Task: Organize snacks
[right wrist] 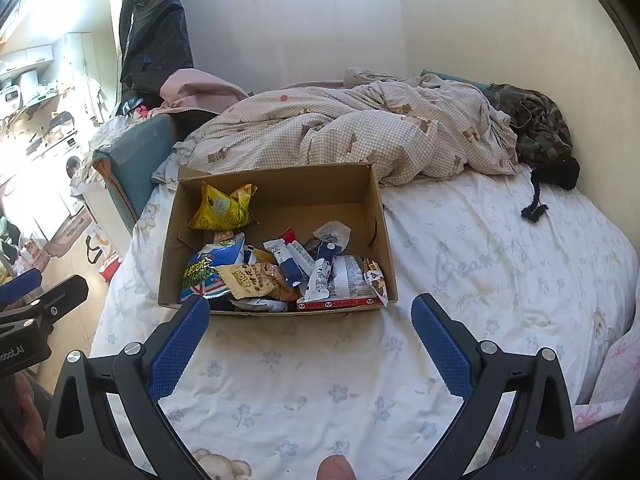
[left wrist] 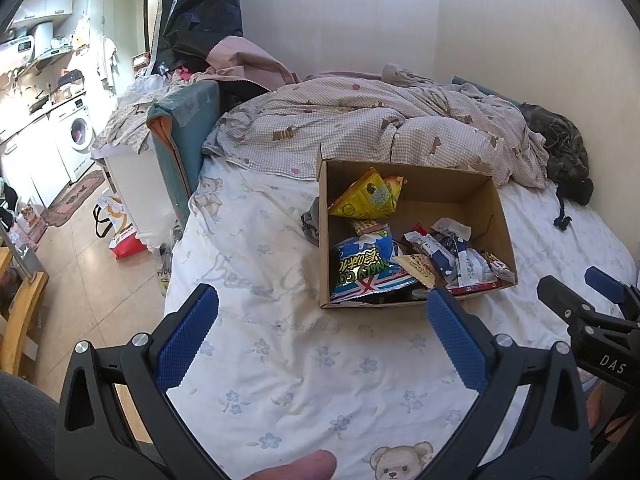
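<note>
Fingers on both grippers stand spread wide with nothing between them: the left gripper (left wrist: 322,308) and the right gripper (right wrist: 310,316) hover over the bed sheet (left wrist: 280,360), just short of the cardboard box's (right wrist: 280,184) near wall. Inside the box, a yellow bag (right wrist: 222,208) leans in the far-left corner (crumpled), a blue bag (right wrist: 208,270) lies near-left, and small wrappers (right wrist: 320,268) are heaped along the near side.

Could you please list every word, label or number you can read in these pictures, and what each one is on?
"DAS": right tongs body.
"Bear": script print on the bed sheet; the rest is too faint.
"88": appliance display, kitchen shelf.
Blue snack bag: upside-down letters, not reliably readable.
Other wrappers in the cardboard box: too small.
</note>
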Tool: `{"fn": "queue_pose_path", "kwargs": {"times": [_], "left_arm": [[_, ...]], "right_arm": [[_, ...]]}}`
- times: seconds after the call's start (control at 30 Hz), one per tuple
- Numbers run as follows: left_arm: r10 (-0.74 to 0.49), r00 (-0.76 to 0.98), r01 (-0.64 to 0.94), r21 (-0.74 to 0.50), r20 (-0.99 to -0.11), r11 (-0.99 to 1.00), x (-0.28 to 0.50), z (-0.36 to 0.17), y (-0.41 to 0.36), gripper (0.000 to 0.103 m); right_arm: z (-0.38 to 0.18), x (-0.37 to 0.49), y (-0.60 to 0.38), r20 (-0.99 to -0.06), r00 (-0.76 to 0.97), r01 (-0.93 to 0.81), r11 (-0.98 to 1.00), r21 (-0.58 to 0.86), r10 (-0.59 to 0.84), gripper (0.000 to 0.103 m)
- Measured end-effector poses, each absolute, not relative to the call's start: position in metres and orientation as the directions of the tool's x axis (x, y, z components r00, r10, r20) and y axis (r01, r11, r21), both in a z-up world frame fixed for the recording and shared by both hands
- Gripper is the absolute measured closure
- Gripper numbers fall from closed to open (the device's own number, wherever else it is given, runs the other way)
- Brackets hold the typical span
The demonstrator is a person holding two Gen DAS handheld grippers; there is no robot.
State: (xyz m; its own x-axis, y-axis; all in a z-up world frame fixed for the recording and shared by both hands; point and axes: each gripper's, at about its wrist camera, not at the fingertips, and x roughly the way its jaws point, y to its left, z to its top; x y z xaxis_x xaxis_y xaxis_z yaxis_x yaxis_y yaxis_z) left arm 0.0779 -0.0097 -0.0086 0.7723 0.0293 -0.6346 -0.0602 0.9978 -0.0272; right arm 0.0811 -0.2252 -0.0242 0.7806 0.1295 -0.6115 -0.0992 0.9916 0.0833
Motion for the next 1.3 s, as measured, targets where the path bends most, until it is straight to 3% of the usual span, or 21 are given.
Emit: {"fn": "queue_pose_path", "kwargs": {"times": [1.3], "left_arm": [[0.001,0.751,-0.035,-0.039,-0.66,0.999,0.0855,-0.0141,-0.0071,0.0]], "right_arm": [[-0.0207,0.0787,-0.2334,-0.605,0.788,-0.069,0.992,0.103,0.118,0.0]]}}
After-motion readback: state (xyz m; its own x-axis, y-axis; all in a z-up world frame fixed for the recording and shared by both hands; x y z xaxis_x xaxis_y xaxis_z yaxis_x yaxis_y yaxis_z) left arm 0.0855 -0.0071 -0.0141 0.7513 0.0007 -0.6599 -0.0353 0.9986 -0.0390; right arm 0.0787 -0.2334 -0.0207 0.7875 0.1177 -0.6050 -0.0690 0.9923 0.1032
